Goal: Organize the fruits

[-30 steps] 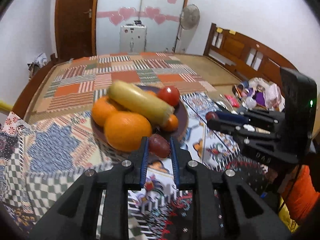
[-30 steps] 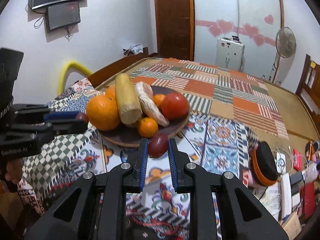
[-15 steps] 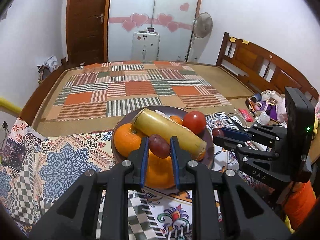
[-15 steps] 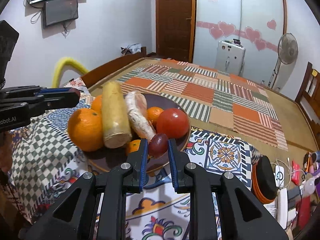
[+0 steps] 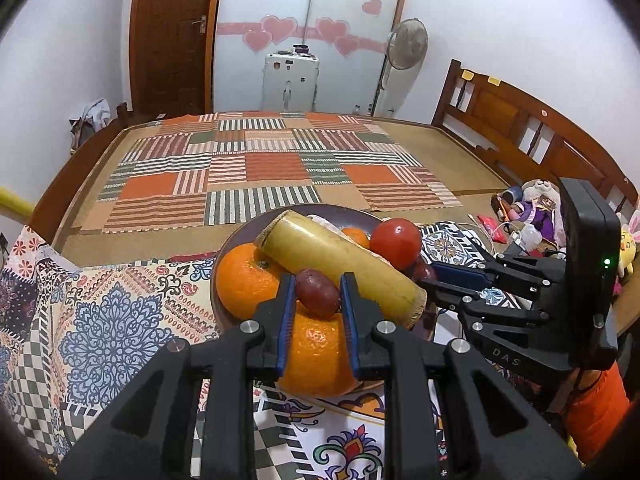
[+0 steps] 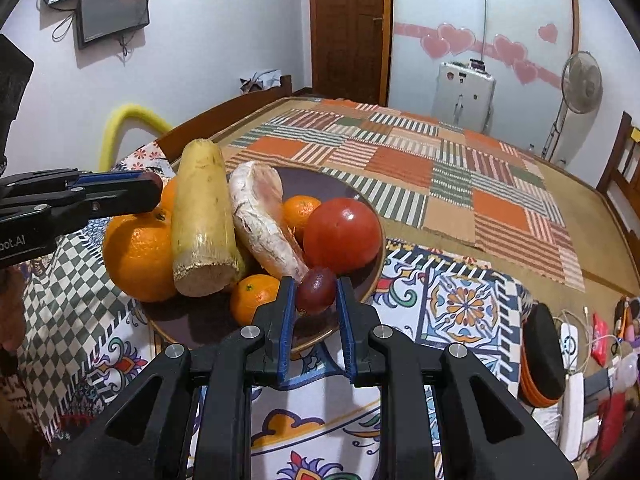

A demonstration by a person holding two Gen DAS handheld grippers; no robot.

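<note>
A dark brown plate on the patterned cloth holds two big oranges, small tangerines, a red tomato, a yellow cane piece and a pale root. My left gripper is shut on a small dark red fruit above the near orange. My right gripper is shut on another small dark red fruit over the plate's near rim, beside the tomato. Each gripper shows in the other's view: the right and the left.
A striped patchwork mat covers the bed behind the plate. Clutter, toys and cables lie at the right. A black and orange case sits right of the plate. A wooden headboard stands at the far right.
Both grippers have moved forward over the plate with their small red fruits still held. The fruits on the plate have not moved.
</note>
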